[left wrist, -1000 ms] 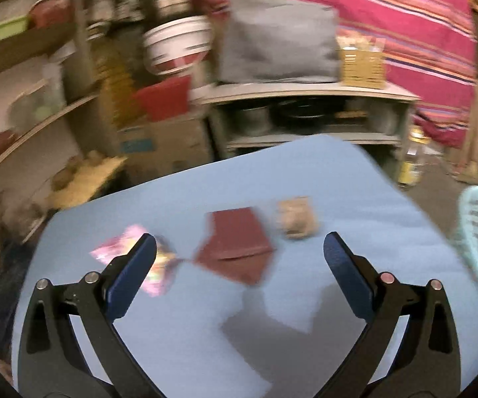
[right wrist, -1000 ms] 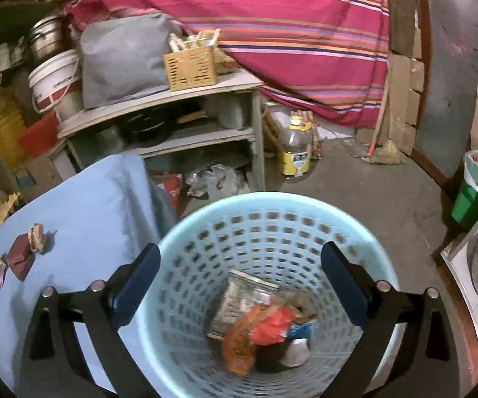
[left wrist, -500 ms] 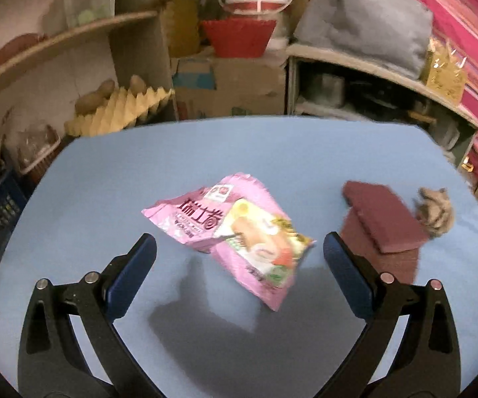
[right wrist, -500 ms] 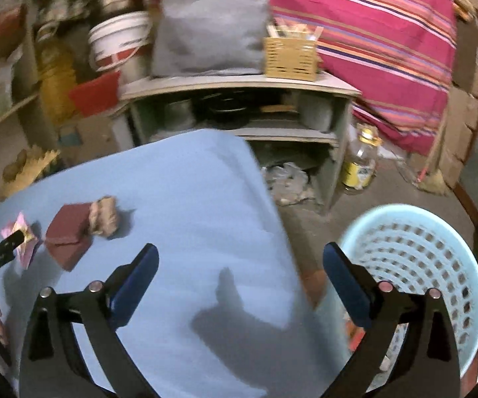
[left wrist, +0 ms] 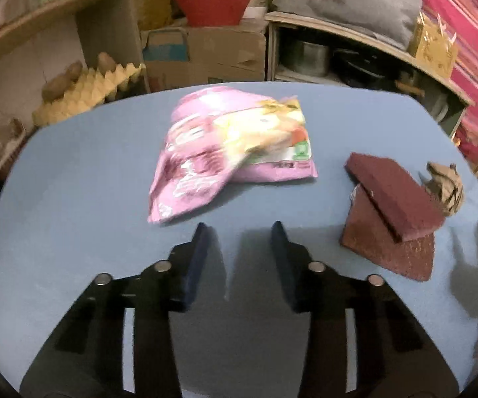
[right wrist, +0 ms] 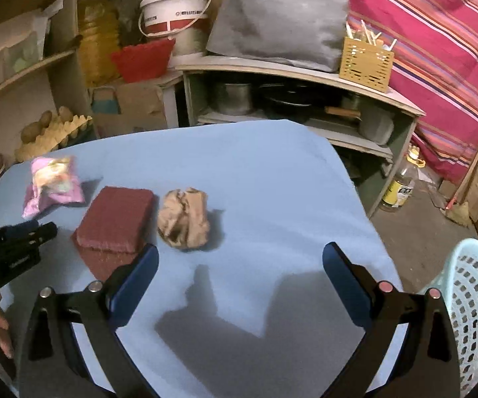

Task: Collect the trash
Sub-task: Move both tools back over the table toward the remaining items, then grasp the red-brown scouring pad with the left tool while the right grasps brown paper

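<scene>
Blue surface (right wrist: pixel 272 172) with three bits of trash on top: pink snack wrapper (left wrist: pixel 232 152), dark red sponge (left wrist: pixel 391 199) on a flat red sheet, crumpled brown paper ball (right wrist: pixel 184 219)

Left hand-held gripper (left wrist: pixel 239 232) low over the surface, jaws closing, nothing between them, tips just short of the wrapper's near edge, not touching

Right hand-held gripper (right wrist: pixel 239 258) spread wide, holding nothing, bare blue surface between the fingers; paper ball just past the left finger, sponge touching close beside the ball

Light blue basket (right wrist: pixel 471 298) down on the floor at the right, off the surface, well apart from the trash

Shelves with pots, white bucket (right wrist: pixel 172 10), striped cloth behind
</scene>
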`<state>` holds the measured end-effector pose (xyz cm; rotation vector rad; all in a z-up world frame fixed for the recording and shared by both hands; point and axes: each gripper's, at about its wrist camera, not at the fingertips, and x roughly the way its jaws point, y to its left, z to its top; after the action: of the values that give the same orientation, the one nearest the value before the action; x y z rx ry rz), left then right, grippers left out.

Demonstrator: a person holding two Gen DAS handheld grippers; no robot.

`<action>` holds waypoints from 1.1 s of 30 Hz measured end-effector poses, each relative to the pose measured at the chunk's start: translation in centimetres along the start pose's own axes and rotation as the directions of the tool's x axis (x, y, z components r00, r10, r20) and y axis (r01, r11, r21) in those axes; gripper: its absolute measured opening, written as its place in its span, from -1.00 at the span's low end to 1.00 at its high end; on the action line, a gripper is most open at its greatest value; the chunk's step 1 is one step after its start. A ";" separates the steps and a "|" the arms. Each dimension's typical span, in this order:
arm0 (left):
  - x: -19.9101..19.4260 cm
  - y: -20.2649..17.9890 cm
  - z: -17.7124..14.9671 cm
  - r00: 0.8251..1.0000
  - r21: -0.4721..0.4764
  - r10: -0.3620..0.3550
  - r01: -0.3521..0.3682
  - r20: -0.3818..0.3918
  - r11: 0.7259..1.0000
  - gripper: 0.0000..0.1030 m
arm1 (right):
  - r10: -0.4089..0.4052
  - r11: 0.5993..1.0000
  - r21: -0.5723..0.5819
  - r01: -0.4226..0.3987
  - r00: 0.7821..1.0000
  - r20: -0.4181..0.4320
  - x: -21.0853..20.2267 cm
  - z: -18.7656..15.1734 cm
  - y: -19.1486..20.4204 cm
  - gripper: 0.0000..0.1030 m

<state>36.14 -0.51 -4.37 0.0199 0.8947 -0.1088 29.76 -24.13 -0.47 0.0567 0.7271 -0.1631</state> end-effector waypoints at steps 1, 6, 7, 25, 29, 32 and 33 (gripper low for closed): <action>0.0 0.4 0.0 1.000 -0.012 -0.006 0.006 0.001 1.000 -0.37 | 0.009 1.000 0.007 -0.009 1.000 -0.002 0.3 0.2 0.3 0.88; -0.4 1.8 0.0 1.000 -0.026 0.008 -0.008 -0.009 1.000 -0.45 | 0.023 1.000 -0.003 -0.023 1.000 -0.004 1.4 1.0 1.2 0.88; -0.4 2.0 0.1 1.000 -0.024 0.012 -0.012 -0.010 1.000 -0.38 | 0.021 1.000 -0.011 -0.021 1.000 -0.011 1.8 1.2 1.4 0.88; -2.6 -0.9 1.9 0.998 0.053 0.039 -0.042 0.059 0.998 0.75 | 0.114 0.992 -0.048 -0.119 0.989 -0.096 4.7 2.5 1.0 -0.21; -3.1 -3.3 1.8 0.997 0.048 0.028 -0.031 0.070 0.998 0.89 | 0.090 0.996 -0.016 -0.091 0.994 -0.066 2.7 2.7 -2.5 -0.21; -3.2 -5.5 1.9 0.998 0.041 0.007 -0.010 0.068 0.999 0.89 | 0.071 0.997 0.021 -0.070 0.996 -0.054 1.6 2.5 -5.3 -0.21; -2.9 -6.4 2.0 0.998 0.032 -0.009 0.007 0.057 0.999 0.89 | 0.066 0.997 0.029 -0.065 0.996 -0.051 1.3 2.5 -5.9 -0.21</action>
<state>35.22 -6.74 -0.64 0.0424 0.8357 -0.1302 31.36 -30.43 0.50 0.1110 0.7741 -0.1091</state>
